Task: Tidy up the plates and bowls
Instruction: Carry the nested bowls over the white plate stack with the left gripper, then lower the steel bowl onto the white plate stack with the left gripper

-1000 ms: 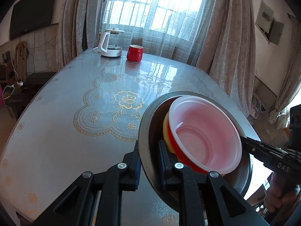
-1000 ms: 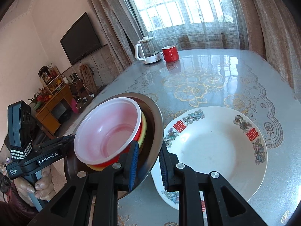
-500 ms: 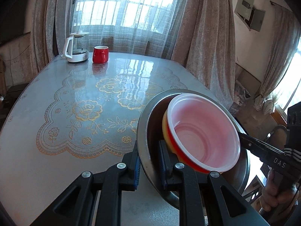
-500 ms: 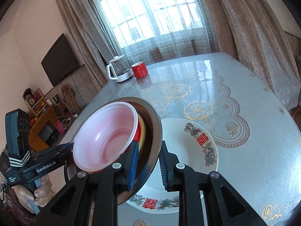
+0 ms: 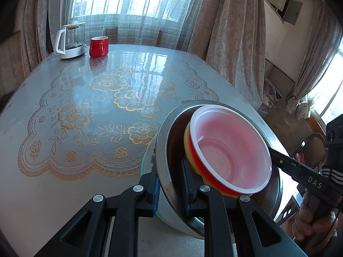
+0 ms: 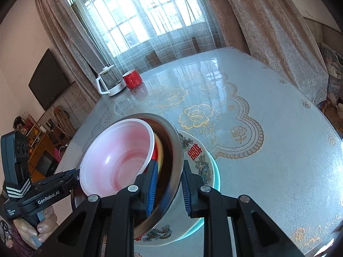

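Note:
A steel bowl (image 5: 165, 150) (image 6: 174, 150) holds a red bowl with a pale pink inside (image 5: 231, 150) (image 6: 120, 156) nested in a yellow one (image 5: 188, 145). My left gripper (image 5: 171, 184) is shut on the steel bowl's near rim. My right gripper (image 6: 167, 184) is shut on the opposite rim. The stack hangs tilted just above a white plate with red characters and flowers (image 6: 199, 156), whose edge shows under the steel bowl (image 5: 148, 160). Both grippers appear in each other's view, held by a person's hands (image 6: 45, 229) (image 5: 308, 216).
The glass-topped table (image 5: 53, 182) carries a gold floral lace pattern. A white kettle (image 5: 70, 42) and a red mug (image 5: 98, 46) stand at its far end by the curtained window. A television (image 6: 48, 81) hangs on the left wall.
Both grippers carried the bowl stack sideways across the table until it came over the white plate. The grips on the rim stayed the same.

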Demonstrator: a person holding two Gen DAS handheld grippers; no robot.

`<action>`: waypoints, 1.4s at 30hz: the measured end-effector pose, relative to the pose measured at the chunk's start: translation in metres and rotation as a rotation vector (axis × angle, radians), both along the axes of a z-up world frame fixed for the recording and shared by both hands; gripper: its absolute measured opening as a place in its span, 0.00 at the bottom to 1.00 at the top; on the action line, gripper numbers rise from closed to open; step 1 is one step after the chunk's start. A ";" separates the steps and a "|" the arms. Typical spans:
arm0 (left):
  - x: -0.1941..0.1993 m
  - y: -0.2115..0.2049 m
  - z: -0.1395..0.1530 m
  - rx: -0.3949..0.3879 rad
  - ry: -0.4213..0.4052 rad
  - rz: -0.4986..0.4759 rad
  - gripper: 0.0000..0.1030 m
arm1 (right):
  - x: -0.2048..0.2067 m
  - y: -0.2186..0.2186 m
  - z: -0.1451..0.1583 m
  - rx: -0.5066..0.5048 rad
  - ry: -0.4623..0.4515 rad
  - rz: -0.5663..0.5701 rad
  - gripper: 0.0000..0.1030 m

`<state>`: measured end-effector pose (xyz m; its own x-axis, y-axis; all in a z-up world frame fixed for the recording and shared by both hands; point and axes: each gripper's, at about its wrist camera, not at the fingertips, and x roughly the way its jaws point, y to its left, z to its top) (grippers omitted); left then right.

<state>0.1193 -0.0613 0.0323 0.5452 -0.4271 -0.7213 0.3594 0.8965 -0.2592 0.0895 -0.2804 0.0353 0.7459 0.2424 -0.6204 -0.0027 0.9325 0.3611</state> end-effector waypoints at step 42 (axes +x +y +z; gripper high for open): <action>0.003 -0.014 -0.025 0.047 0.052 -0.011 0.20 | 0.011 -0.004 -0.024 0.001 0.053 -0.034 0.23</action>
<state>0.1223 -0.0749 0.0075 0.5018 -0.3981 -0.7679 0.3569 0.9040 -0.2355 0.1009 -0.2848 0.0110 0.7199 0.2180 -0.6589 0.0480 0.9315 0.3606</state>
